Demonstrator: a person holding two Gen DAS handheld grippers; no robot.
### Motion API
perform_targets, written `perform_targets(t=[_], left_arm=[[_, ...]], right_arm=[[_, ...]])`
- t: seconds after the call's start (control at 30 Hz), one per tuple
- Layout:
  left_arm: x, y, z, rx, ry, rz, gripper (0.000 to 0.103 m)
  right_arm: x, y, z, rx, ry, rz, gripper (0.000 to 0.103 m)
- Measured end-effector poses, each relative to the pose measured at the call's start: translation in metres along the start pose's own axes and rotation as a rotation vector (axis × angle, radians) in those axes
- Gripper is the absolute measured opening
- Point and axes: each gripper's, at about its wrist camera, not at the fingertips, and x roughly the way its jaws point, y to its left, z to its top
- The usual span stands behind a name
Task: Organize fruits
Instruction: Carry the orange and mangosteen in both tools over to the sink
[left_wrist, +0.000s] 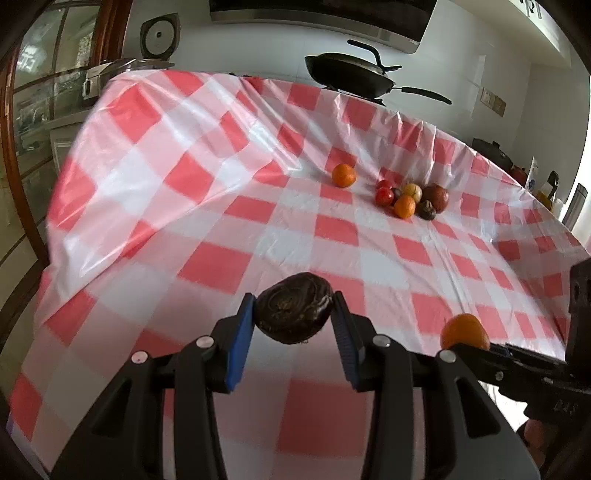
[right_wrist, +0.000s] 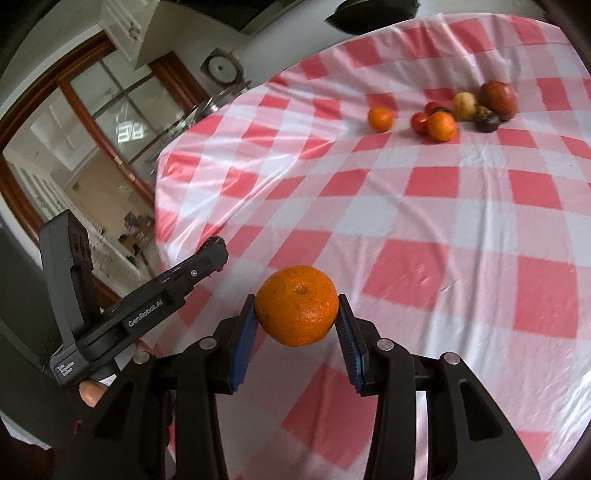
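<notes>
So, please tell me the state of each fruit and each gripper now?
left gripper: shut on dark fruit, lifted
right gripper: shut on orange, lifted
lone orange: resting on tablecloth, apart from cluster
fruit cluster: resting together, untouched

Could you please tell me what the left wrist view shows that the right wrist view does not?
Only the left wrist view shows the black frying pan beyond the table and the dark brown wrinkled fruit clamped in the left tongs. Only the right wrist view shows the held orange's stem end, in the right tongs. Both share the red-and-white checked tablecloth and the fruit cluster.
</notes>
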Motion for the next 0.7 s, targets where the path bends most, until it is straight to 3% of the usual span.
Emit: perform_targets(t=[0.23, 0.43, 0.7], left_arm=[[-0.029, 0.028, -0.025, 0.004, 0.005, 0.033, 0.042], [-0.062, 0.063, -0.042, -0.022, -0.013, 0.083, 0.042], [-0.106, 0.111, -0.069, -0.040, -0.029, 0.221, 0.042]], right_arm=[[0.020, 0.045, -0.021, -0.120, 0.069, 0.008, 0.042], [0.029, 0.088, -0.036, -0.247, 0.076, 0.042, 0.042], [0.044, 0.153, -0.068, -0.487, 0.101, 0.023, 0.042]])
